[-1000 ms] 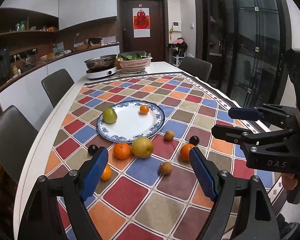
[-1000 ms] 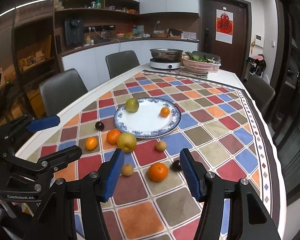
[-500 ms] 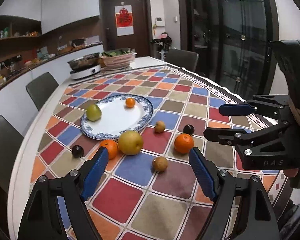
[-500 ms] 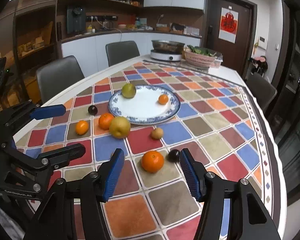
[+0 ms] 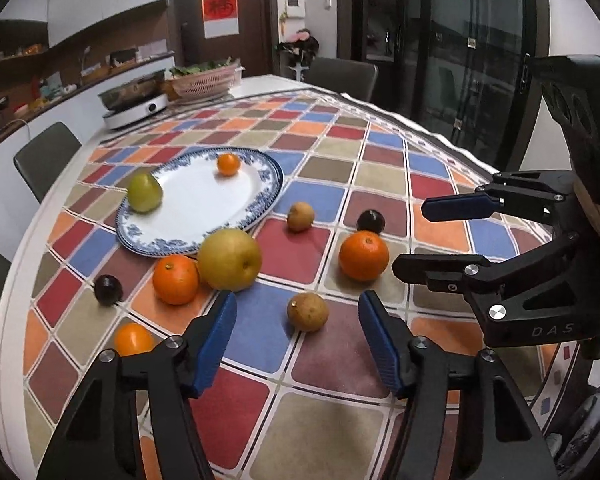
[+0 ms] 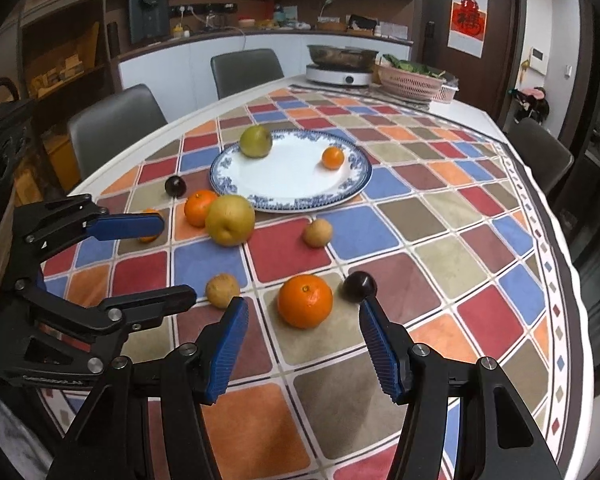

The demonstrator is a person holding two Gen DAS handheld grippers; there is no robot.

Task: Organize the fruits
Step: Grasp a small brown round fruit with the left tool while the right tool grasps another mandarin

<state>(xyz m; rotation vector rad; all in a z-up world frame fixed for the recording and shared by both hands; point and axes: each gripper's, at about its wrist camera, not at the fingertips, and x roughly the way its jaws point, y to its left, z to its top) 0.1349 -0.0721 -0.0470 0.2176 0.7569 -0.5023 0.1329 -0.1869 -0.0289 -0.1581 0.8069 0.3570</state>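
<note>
A blue-rimmed plate (image 5: 204, 208) (image 6: 292, 184) holds a green pear (image 5: 145, 198) (image 6: 255, 141) and a small orange (image 5: 228, 164) (image 6: 333, 157). Loose fruit lies in front of it on the checked cloth. My left gripper (image 5: 298, 338) is open and empty, with a small brown fruit (image 5: 307, 311) (image 6: 222, 290) just beyond its tips. My right gripper (image 6: 303, 340) is open and empty, with a large orange (image 6: 305, 300) (image 5: 363, 255) just beyond its tips. Each gripper shows in the other's view: the right one (image 5: 436, 236), the left one (image 6: 168, 260).
Also loose are a yellow pear (image 5: 229, 259), an orange (image 5: 175, 279), a small orange (image 5: 133, 339), two dark plums (image 5: 108, 289) (image 5: 371, 221) and a brown fruit (image 5: 300, 216). A hotpot cooker (image 6: 338, 68) and pink basket (image 6: 414, 82) stand at the far end. Chairs (image 6: 112, 128) ring the table.
Both grippers have moved forward and down toward the loose fruit, which now looks larger. Both stay open. No fruit has moved.
</note>
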